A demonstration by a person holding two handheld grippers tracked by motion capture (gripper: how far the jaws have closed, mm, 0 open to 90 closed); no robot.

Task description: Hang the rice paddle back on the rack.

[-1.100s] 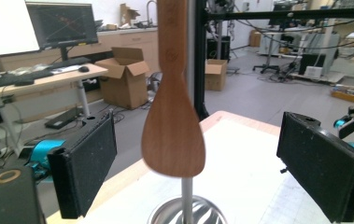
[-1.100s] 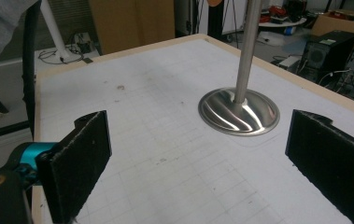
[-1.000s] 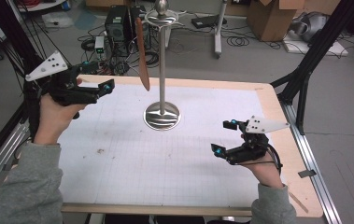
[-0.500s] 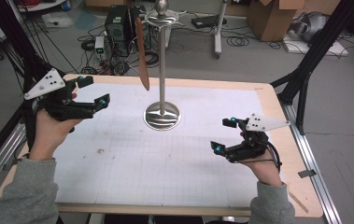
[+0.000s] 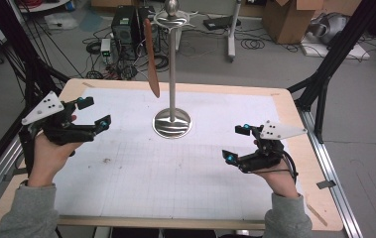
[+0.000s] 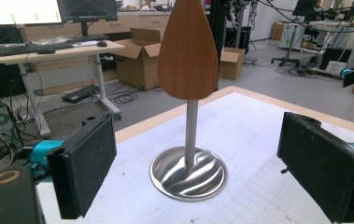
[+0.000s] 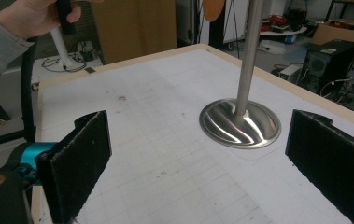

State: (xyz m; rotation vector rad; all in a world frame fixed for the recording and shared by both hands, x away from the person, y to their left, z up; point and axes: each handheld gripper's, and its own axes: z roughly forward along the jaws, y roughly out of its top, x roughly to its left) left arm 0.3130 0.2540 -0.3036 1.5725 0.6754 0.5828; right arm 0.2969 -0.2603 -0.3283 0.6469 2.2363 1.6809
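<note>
Left gripper (image 5: 94, 112), jaws wide and empty, has swung from the table's (image 5: 284, 99) left edge toward the hanging wooden spatula (image 5: 151, 58), likely to grasp it.

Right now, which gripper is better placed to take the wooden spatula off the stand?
Left. The left gripper is raised, open, and its view frames the wooden spatula between its jaws. The right gripper sits low by the table edge, aimed at the stand base.
</note>
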